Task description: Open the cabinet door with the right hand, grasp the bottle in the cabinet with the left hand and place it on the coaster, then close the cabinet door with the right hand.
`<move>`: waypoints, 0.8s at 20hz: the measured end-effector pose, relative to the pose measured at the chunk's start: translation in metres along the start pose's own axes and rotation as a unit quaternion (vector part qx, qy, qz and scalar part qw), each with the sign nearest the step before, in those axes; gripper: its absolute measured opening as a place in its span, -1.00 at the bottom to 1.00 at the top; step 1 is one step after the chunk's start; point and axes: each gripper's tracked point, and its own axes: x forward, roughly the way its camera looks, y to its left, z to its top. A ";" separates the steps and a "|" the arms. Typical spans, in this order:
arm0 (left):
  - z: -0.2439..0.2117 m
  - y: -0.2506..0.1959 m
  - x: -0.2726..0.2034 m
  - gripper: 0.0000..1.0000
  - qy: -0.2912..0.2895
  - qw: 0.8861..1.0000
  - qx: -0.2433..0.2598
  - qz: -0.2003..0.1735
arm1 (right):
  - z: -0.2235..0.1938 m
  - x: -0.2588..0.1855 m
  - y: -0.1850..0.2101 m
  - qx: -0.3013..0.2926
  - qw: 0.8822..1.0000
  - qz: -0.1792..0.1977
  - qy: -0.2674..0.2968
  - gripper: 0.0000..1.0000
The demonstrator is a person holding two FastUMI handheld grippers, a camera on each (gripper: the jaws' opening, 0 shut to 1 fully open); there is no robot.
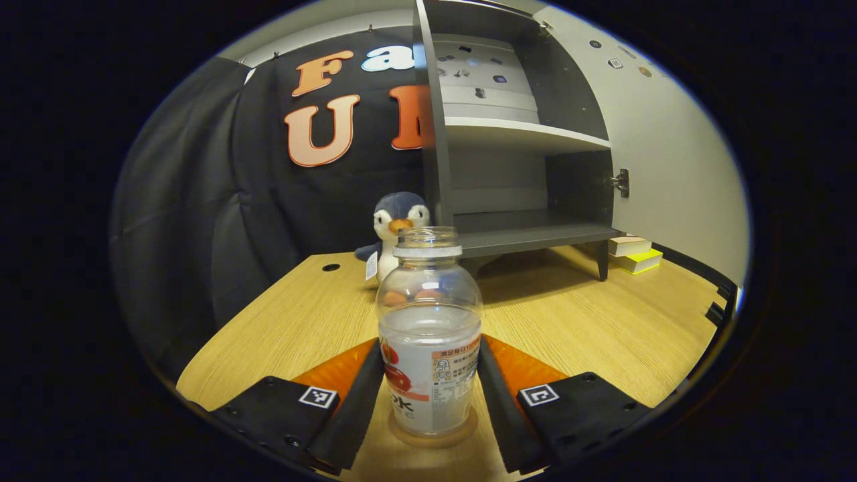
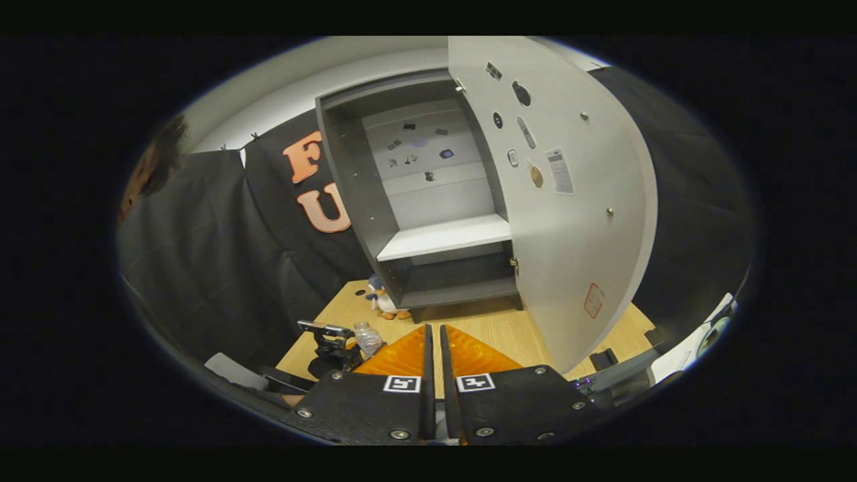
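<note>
On the round cork coaster (image 1: pixel 428 438), your left gripper (image 1: pixel 428 395) jaws squeezed the clear, light, slippery plastic bottle (image 1: pixel 428 335) at its label; right gripper (image 2: pixel 435 375) jaws were closed, empty.

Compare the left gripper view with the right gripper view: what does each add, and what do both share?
Left gripper view: a round cork coaster under the clear plastic bottle, which the left gripper grips; white and yellow books beside the open grey cabinet. Right gripper view: a person's dark hair at the edge; the shut right gripper. Both: that cabinet, its white door, the bottle, a stuffed penguin toy, the light wooden table.
</note>
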 end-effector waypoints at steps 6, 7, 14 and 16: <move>-0.007 0.001 -0.004 0.70 0.020 0.999 -0.025 0.009 | -0.007 0.001 0.000 0.020 1.000 0.012 0.005 -0.89; -0.014 -0.001 -0.004 0.71 0.035 0.999 -0.036 0.009 | -0.008 0.001 0.001 0.021 1.000 0.014 0.006 -0.89; -0.017 0.003 -0.014 0.85 0.038 0.998 -0.046 0.013 | -0.012 -0.004 0.002 0.021 0.999 0.023 0.011 -0.89; -0.013 0.005 -0.015 0.90 0.032 0.998 -0.042 0.017 | -0.012 -0.004 0.001 0.026 0.999 0.023 0.010 -0.89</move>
